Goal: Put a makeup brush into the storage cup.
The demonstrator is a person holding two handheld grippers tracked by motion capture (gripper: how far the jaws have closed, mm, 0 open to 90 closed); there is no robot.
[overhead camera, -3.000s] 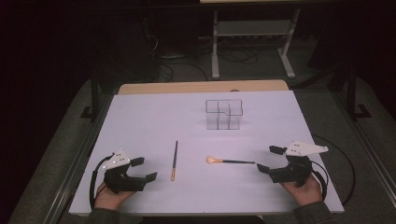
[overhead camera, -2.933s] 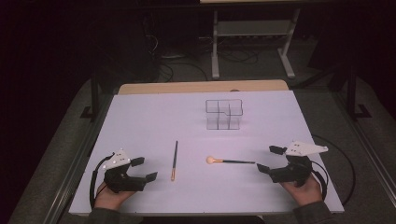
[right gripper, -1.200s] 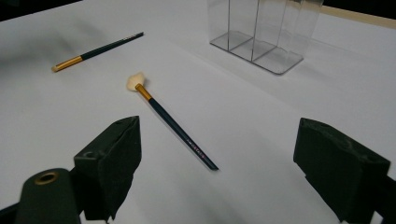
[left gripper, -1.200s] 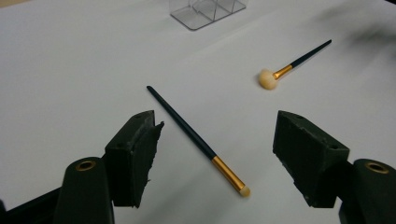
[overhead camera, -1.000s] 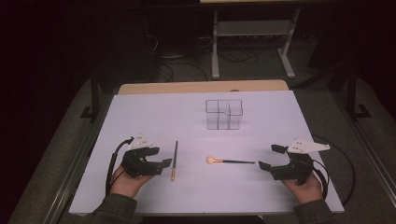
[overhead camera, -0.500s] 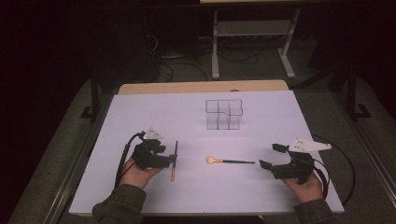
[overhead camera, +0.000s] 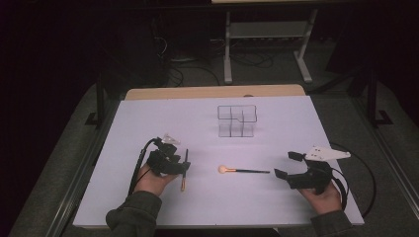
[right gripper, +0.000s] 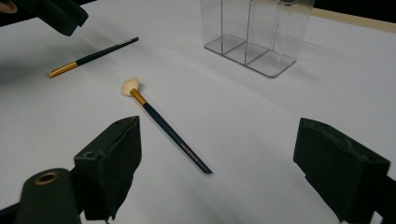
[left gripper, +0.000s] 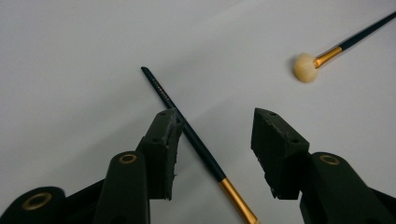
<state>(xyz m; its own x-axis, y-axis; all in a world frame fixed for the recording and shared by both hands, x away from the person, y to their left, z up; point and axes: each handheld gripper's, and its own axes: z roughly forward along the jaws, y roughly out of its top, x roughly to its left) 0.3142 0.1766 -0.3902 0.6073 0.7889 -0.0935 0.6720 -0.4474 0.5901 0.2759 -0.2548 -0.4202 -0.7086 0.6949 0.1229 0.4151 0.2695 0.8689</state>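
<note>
While our left tool (left gripper: pixel 212 135) has been closing around the dark-handled brush (left gripper: pixel 196 142) without gripping it, our right tool (right gripper: pixel 219 172) rests wide open, empty, on the desk (overhead camera: pixel 148 118).

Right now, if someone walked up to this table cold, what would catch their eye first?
Probably the left gripper, its jaws just closing around a dark brush with a gold ferrule on the white table; one pad looks to touch it. A second, cream-tipped brush lies mid-table, with a clear compartment organizer standing beyond it.
</note>
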